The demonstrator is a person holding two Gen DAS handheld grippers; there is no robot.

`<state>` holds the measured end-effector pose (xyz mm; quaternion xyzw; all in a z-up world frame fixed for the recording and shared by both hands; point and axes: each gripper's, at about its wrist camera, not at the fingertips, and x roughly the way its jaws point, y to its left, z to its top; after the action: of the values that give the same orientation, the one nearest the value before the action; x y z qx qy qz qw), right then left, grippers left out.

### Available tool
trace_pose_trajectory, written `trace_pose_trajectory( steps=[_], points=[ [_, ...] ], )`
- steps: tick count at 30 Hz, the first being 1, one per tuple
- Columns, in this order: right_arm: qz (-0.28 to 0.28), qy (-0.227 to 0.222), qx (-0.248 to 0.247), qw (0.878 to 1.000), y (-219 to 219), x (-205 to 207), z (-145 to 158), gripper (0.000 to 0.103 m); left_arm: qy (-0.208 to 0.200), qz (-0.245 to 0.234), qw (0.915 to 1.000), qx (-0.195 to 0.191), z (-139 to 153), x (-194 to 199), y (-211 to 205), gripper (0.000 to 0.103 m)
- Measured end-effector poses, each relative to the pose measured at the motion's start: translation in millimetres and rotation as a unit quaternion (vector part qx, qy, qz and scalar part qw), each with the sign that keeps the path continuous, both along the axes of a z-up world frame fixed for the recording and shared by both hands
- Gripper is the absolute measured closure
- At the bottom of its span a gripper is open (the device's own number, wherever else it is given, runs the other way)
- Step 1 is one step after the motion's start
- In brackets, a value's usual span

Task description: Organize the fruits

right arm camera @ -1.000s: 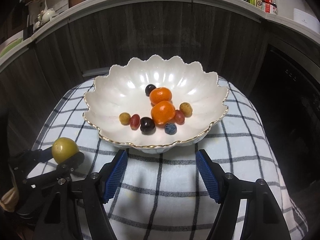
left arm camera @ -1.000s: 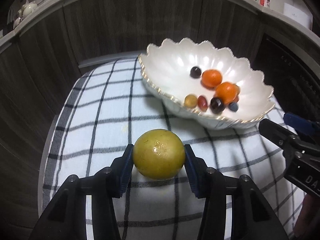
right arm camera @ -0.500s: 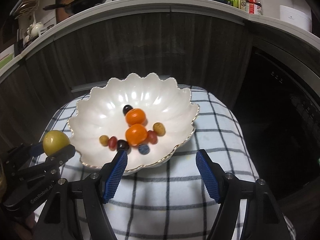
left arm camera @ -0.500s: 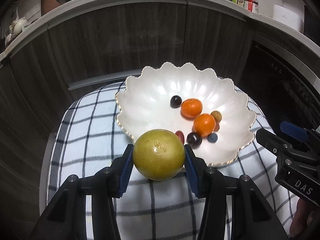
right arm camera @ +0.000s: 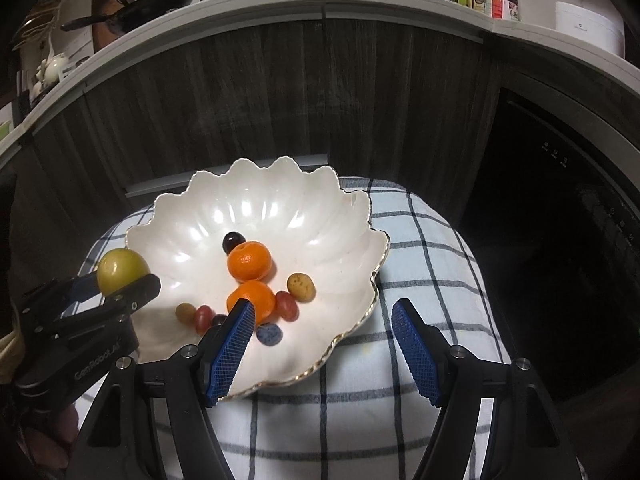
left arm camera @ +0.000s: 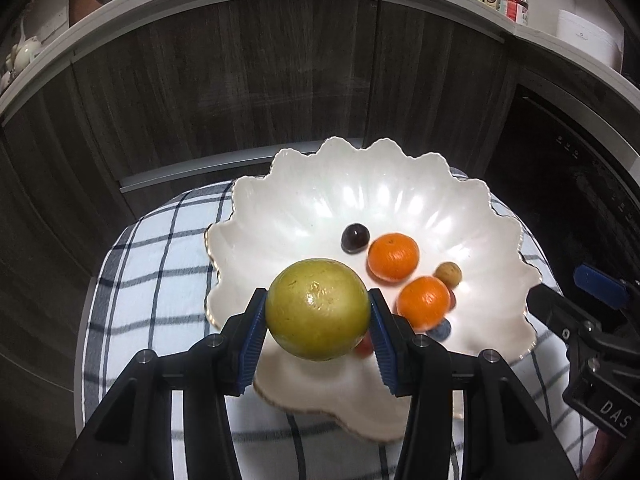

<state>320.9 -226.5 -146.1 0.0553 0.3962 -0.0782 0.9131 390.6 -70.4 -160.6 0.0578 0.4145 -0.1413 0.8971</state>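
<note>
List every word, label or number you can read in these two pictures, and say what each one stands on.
"GenRobot.AI": white print on the black body of the left claw, seen in the right wrist view.
"DAS": white letters on the black body of the right claw, cut off at the picture edge.
Labels on the bottles on the counter: too small and blurred to read.

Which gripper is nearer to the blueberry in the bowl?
Right. The right gripper has one finger beside the blueberry; the left gripper, clamping the green fruit, hangs over the bowl's opposite rim.
</note>
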Motion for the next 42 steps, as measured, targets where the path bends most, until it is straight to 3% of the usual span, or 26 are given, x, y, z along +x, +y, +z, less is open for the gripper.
trace_pose_trajectory(
  steps=[15,16,18,20,29,42],
  points=[
    [0.001,0.027,0.002,1.0,-1,17,-16,0.031,0.024,0.024,0.9994,0.006,-19,10,3,0.054],
    [0.002,0.029,0.002,1.0,-1,18,-16,0.031,0.025,0.025,0.9994,0.008,-19,9,4,0.052],
    [0.003,0.031,0.001,0.999,-1,18,-16,0.031,0.012,0.027,0.9995,0.012,-15,5,4,0.026],
    [0.005,0.032,0.001,0.999,-1,17,-15,0.031,-0.005,0.03,0.9995,0.012,-8,1,6,0.018],
    [0.004,0.021,0.004,1.0,-2,5,0,0.031,-0.016,0.031,0.9994,0.009,18,-11,8,0.011],
    [0.002,-0.009,0.001,1.0,-4,-43,38,0.031,-0.012,0.044,0.9989,-0.002,55,-73,16,0.009]
  ],
)
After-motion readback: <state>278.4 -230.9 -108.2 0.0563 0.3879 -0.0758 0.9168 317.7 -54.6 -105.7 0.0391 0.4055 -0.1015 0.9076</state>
